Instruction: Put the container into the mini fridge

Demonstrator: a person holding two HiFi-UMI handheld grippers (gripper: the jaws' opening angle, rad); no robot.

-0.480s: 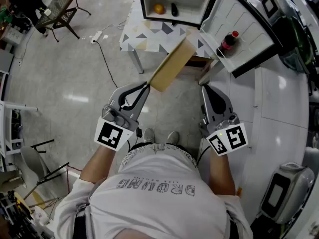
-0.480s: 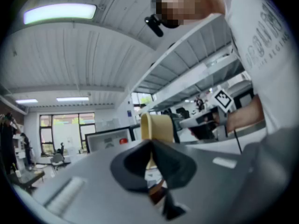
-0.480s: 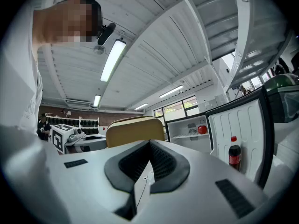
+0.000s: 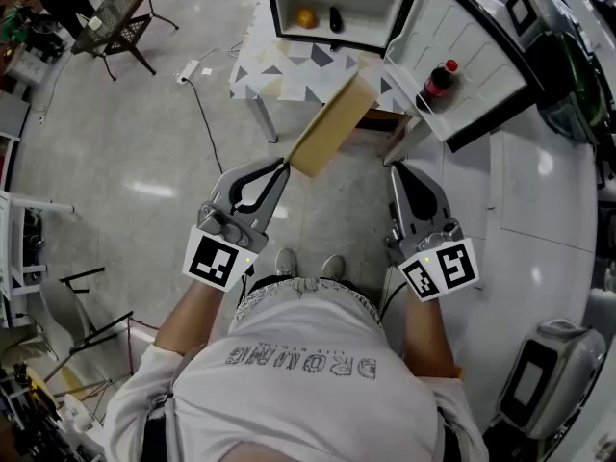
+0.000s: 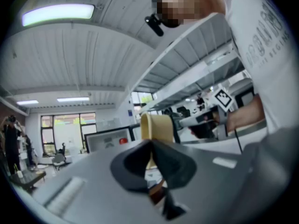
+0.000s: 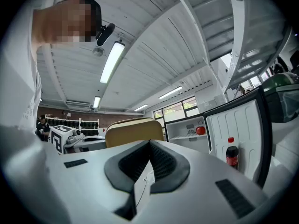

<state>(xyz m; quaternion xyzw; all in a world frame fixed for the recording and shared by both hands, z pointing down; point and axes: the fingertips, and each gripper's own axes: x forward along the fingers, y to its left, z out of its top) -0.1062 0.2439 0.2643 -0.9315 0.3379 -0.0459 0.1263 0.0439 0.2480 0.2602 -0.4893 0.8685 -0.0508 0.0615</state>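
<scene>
Tan container (image 4: pixel 332 126) aloft, tilted toward the mini fridge (image 4: pixel 366 12), well short of it | left gripper (image 4: pixel 285 167) clamps its near end, apparently carrying it in | right gripper (image 4: pixel 396 169) closed, empty | door (image 4: pixel 476 46) stands open

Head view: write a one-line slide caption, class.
Left gripper holds a tan rectangular container toward the open black-framed mini fridge; right gripper shut, empty.

The only lettering is the large outlined print across the person's white shirt (image 4: pixel 298 359), upside down in the head view. It seems to read "DROWNG", and the smaller line beside it is too fine to read. The label on the bottle (image 4: pixel 440 81) in the mini fridge door (image 4: pixel 481 46) is illegible.
</scene>
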